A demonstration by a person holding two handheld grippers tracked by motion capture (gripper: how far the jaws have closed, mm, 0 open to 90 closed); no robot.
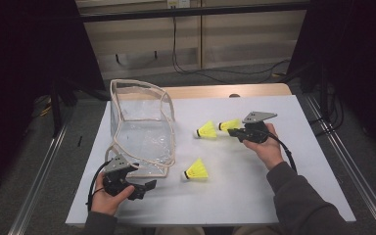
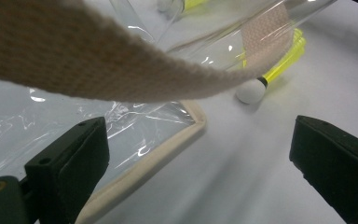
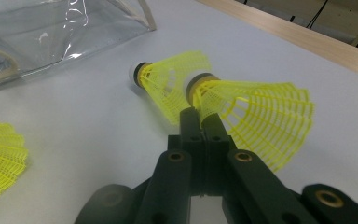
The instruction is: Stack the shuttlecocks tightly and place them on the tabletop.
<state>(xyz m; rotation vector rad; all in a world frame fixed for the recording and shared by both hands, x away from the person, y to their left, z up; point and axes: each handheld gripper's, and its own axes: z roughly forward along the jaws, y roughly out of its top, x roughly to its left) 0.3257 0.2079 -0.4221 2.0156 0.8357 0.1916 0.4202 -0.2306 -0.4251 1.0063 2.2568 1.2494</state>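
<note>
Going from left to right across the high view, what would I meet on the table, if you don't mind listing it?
Left tongs → clear bag → front shuttlecock → middle shuttlecock → shuttlecock pinched by the right tongs.

The right gripper (image 3: 200, 119) has its black jaws pressed together on the skirt of a yellow shuttlecock (image 3: 256, 112). A second shuttlecock (image 3: 168, 81) lies just behind at eleven o'clock, a third (image 3: 0, 156) at nine, and the clear bag (image 3: 51, 32) at ten.
</note>
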